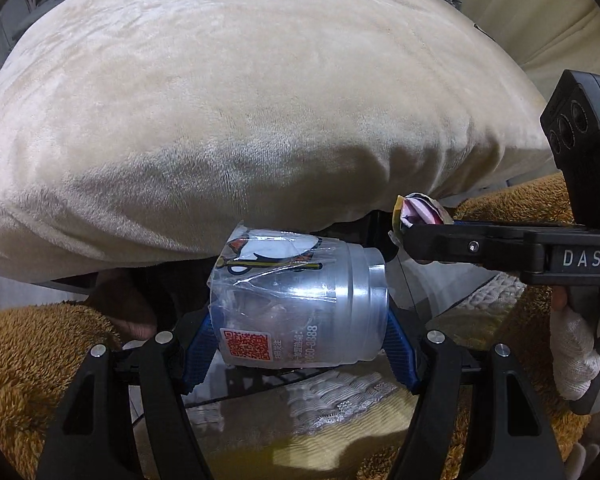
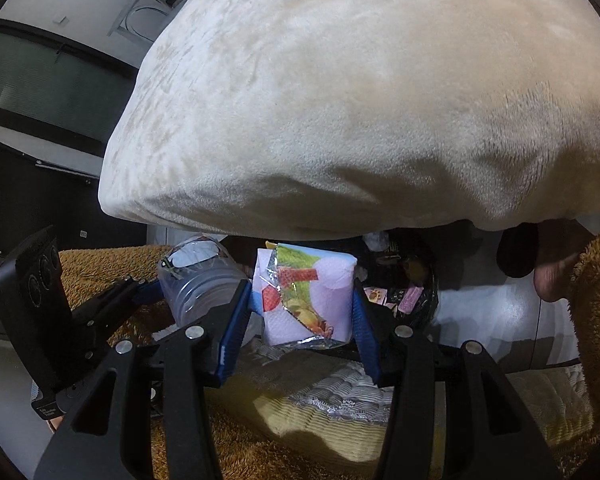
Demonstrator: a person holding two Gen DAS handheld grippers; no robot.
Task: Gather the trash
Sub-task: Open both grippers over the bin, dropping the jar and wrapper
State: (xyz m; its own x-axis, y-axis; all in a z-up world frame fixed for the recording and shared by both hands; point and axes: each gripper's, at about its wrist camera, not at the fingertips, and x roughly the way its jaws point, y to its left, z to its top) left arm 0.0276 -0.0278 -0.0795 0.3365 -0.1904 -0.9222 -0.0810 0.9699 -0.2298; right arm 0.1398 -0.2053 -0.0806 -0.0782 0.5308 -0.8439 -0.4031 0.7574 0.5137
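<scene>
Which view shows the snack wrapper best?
The right wrist view: the snack wrapper sits face-on between the right gripper fingers, print visible. The left wrist view shows only its crumpled end, edge-on.

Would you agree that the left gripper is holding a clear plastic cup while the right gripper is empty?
Not quite. The left gripper does hold the clear plastic cup, but the right gripper is not empty: the right wrist view shows it shut on a crumpled snack wrapper.

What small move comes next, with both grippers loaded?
Probably carry both forward to the black trash bag ahead under the pillow: the left gripper clamps the plastic cup, the right gripper a snack wrapper.
</scene>
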